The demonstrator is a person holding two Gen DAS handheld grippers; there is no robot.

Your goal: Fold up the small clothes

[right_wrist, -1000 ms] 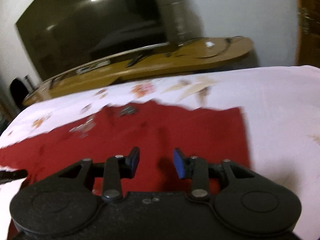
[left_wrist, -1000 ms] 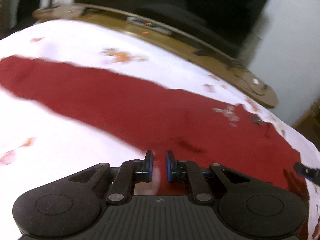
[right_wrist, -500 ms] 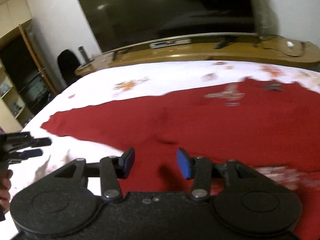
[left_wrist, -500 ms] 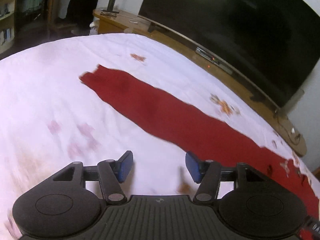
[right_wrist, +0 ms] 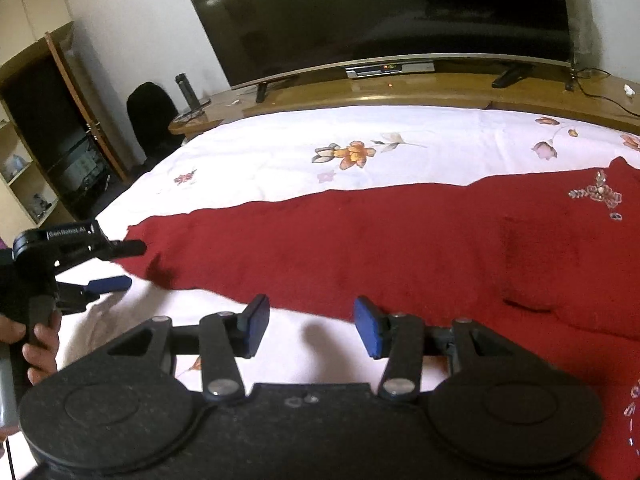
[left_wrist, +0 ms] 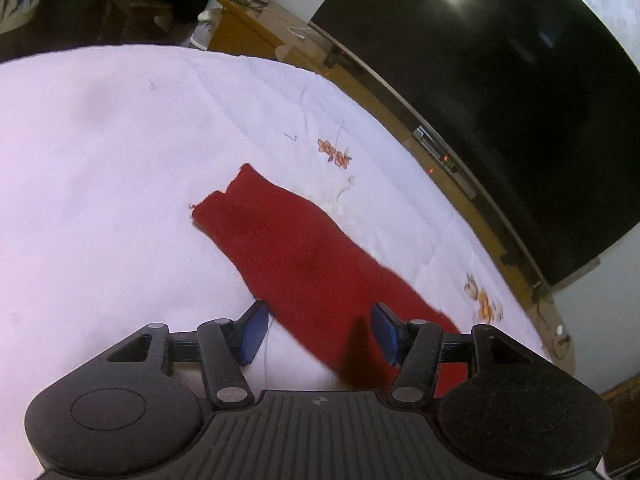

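Observation:
A dark red knitted sweater (right_wrist: 420, 240) lies flat on the white floral bedsheet (right_wrist: 280, 148), one long sleeve (left_wrist: 288, 240) stretched out to the left. My left gripper (left_wrist: 316, 336) is open and empty, hovering over the sleeve near its middle, the cuff (left_wrist: 224, 200) further ahead. In the right wrist view the left gripper (right_wrist: 124, 264) shows at the left, open by the cuff. My right gripper (right_wrist: 310, 328) is open and empty, just in front of the sleeve's near edge, with the sweater body and its beaded motif (right_wrist: 596, 196) to the right.
A large dark TV (right_wrist: 380, 12) stands on a long wooden unit (right_wrist: 440, 92) beyond the bed. A black chair (right_wrist: 152, 116) and a shelf cabinet (right_wrist: 48, 132) are at the far left. The bed edge runs along the left.
My left gripper has opened, let go of the sweater and moved left along the sleeve toward the cuff. My right gripper stayed open and swung left, toward the sleeve.

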